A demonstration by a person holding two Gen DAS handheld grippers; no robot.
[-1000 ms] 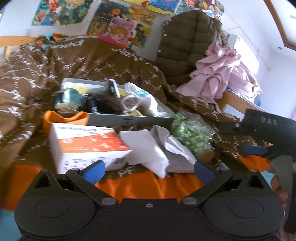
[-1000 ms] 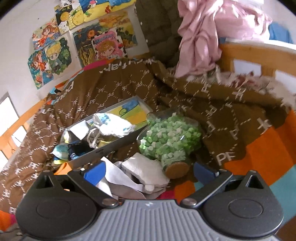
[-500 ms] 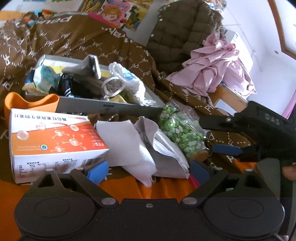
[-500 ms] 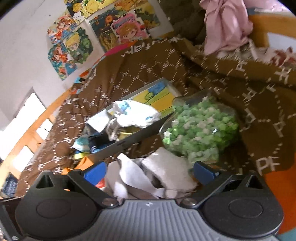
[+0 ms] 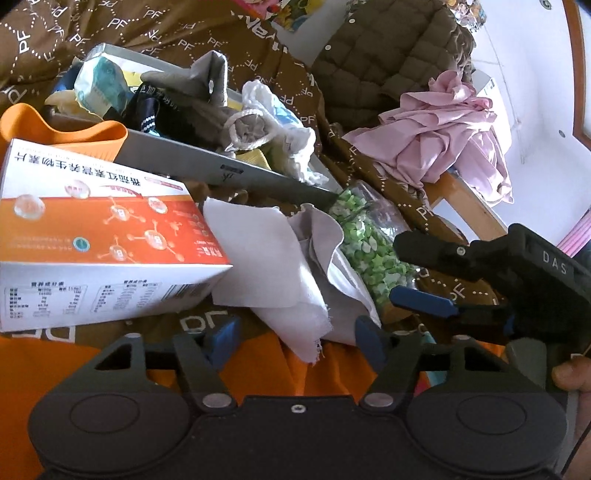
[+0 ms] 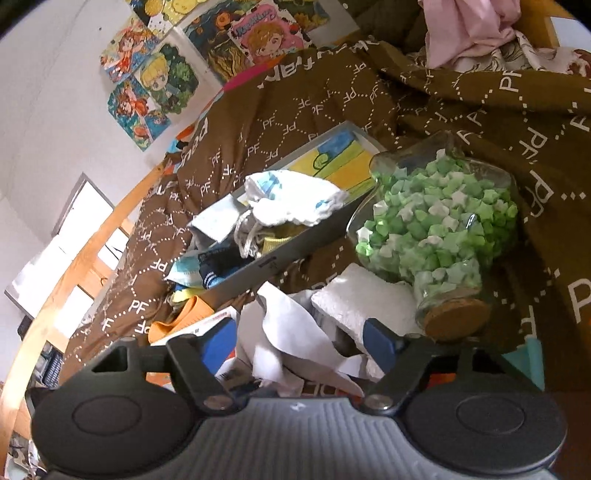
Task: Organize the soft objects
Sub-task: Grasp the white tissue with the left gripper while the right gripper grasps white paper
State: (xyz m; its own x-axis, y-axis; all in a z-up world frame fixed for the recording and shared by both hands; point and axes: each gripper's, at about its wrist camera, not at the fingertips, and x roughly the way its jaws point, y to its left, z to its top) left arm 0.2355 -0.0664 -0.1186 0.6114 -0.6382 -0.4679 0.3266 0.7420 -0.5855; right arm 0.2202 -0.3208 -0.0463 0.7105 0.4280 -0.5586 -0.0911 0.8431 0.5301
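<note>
- The left gripper (image 5: 295, 339) hangs low over the orange part of the bed cover (image 5: 258, 362). Its jaws are closing, about half apart, and the lower tip of a white cloth (image 5: 266, 273) hangs between the blue pads without being pressed.
- The right gripper (image 6: 301, 345) points down at the same heap. Its jaws are closing too, fairly wide, with crumpled white cloth between the pads; the right pad sits against a white foam piece (image 6: 365, 299), though whether it presses I cannot tell.
- The white cloth lies on the brown bedspread (image 5: 155, 22), just in front of a grey box (image 5: 221, 173). An orange-and-white carton (image 5: 107, 236) touches it on the left, and a glass jar (image 6: 439, 229) of green paper stars with a cork stopper lies on its side to the right.
- The grey box holds socks, a drawstring pouch (image 5: 251, 129) and other soft bits.
- A pink garment (image 5: 450, 129) is draped over the wooden bed rail beyond.
</note>
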